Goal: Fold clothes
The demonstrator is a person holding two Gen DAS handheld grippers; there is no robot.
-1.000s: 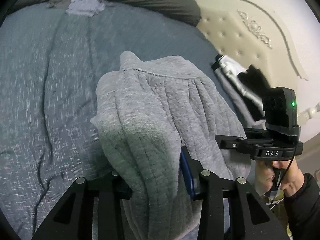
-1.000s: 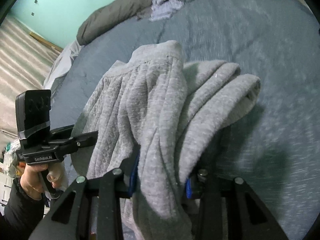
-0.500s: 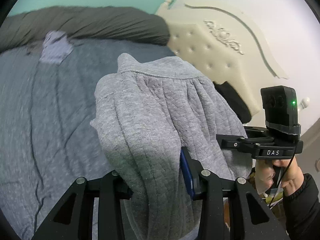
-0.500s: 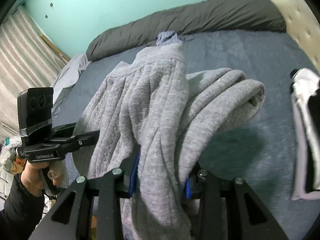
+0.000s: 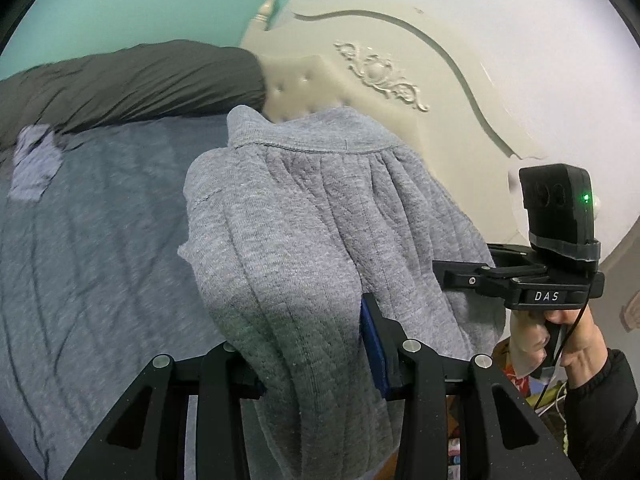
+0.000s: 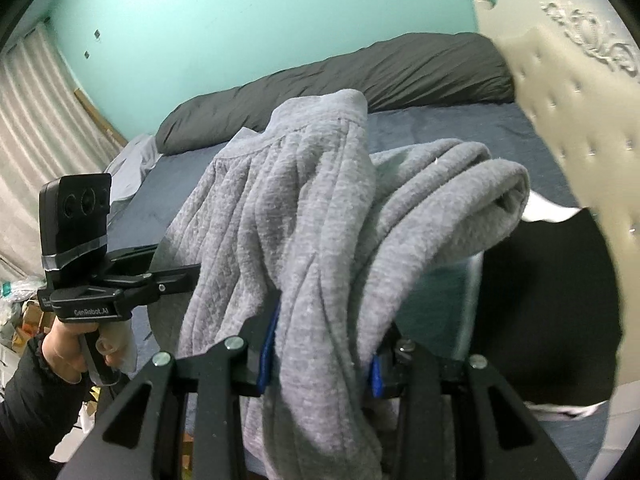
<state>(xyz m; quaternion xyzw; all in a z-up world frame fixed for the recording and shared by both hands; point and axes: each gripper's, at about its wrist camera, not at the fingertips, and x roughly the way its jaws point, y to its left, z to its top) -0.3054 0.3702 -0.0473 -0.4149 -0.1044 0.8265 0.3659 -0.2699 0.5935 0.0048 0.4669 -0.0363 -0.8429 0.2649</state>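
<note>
So I've got the grey sweatshirt (image 5: 320, 240) bunched up and hanging in the air over the bed (image 5: 100, 240), nothing of it resting flat as far as I can see. Left gripper (image 5: 312, 360) is pinching a thick wad of the fabric, right gripper (image 6: 320, 356) is clamped on another wad, and the stretch between them is slack and gathered with the ribbed band up top. A rolled bit, probably a sleeve, sticks out to the right in my right view.

My read: it's being carried toward the headboard (image 6: 560, 120) end, where some dark clothes (image 6: 552, 312) already sit, but I can't tell if this bundle counts as folded.

To do it well I'd keep both grips tight and level so the layers don't slide apart, and lower it gently, not fling it.
</note>
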